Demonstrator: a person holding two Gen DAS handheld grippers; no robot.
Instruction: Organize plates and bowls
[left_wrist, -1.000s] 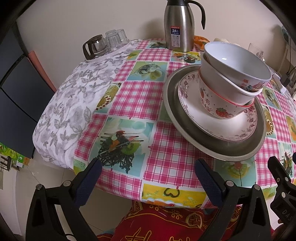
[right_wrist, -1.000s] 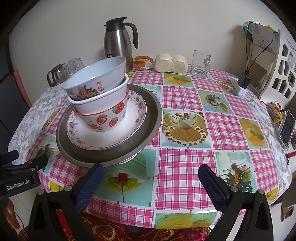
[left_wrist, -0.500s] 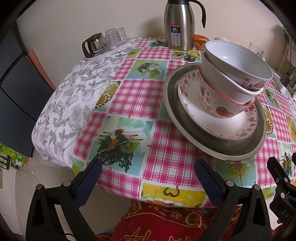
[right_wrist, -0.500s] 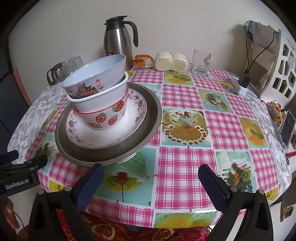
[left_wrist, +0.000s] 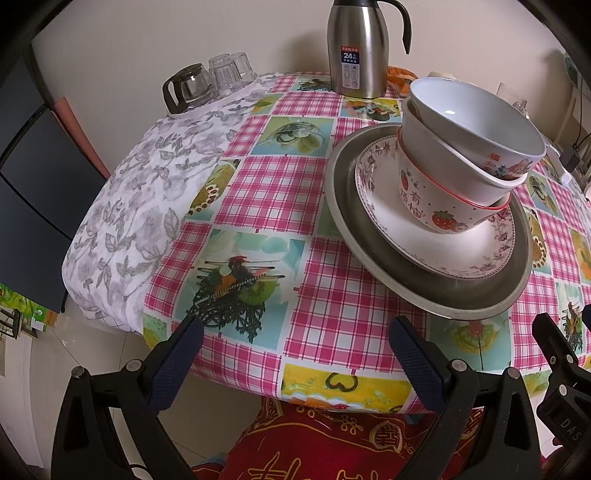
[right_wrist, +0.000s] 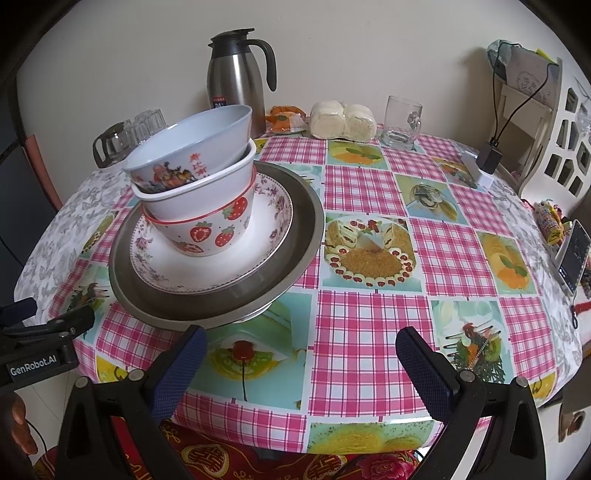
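Currently the left claw (left_wrist: 295, 354) hangs spread and empty off the table's (right_wrist: 369, 325) near edge. Stacked bowls (right_wrist: 199, 184) on nested plates (right_wrist: 295, 236) toward its left edge: rigid, breakable, glaze-slick; grip rims. Right claw (right_wrist: 301, 365) likewise spread.

Three stacked bowls (right_wrist: 199, 184), two plates (right_wrist: 207, 273), one steel jug (right_wrist: 236, 74), one glass mug (right_wrist: 400, 123), one glass pot (left_wrist: 186, 88), two tumblers (left_wrist: 231, 70), two open grippers (right_wrist: 301, 363).
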